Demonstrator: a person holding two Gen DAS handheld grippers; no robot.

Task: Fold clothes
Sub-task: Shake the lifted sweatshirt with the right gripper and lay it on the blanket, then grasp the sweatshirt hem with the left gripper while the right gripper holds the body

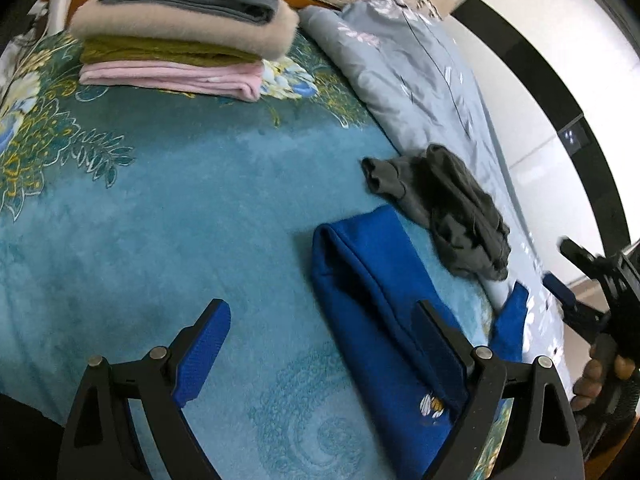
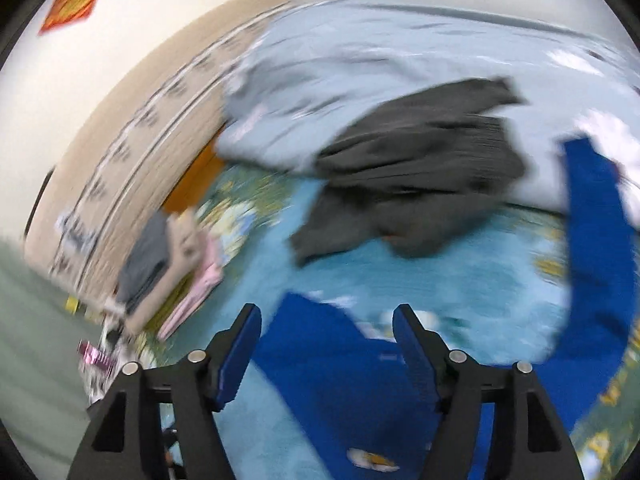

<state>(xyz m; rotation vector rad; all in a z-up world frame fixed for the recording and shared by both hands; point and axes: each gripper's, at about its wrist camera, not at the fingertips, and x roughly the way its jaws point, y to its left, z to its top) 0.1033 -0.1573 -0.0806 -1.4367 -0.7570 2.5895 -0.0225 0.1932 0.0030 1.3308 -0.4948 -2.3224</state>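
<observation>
Blue garment lies on the teal bedspread folded lengthwise into a long band, a small flower motif near its close end and one sleeve trailing toward the grey quilt. Left gripper hangs above it with fingers apart, holding nothing; right gripper likewise stands open over the same cloth. Judgement: folding of this piece is part done, and the loose sleeve wants tucking before the band is doubled over. Crumpled dark grey garment rests just beyond, half on the quilt. Stack of folded clothes sits well apart at the far side. Right wrist view is heavily blurred; the blue garment's near end is cut off in both views.
</observation>
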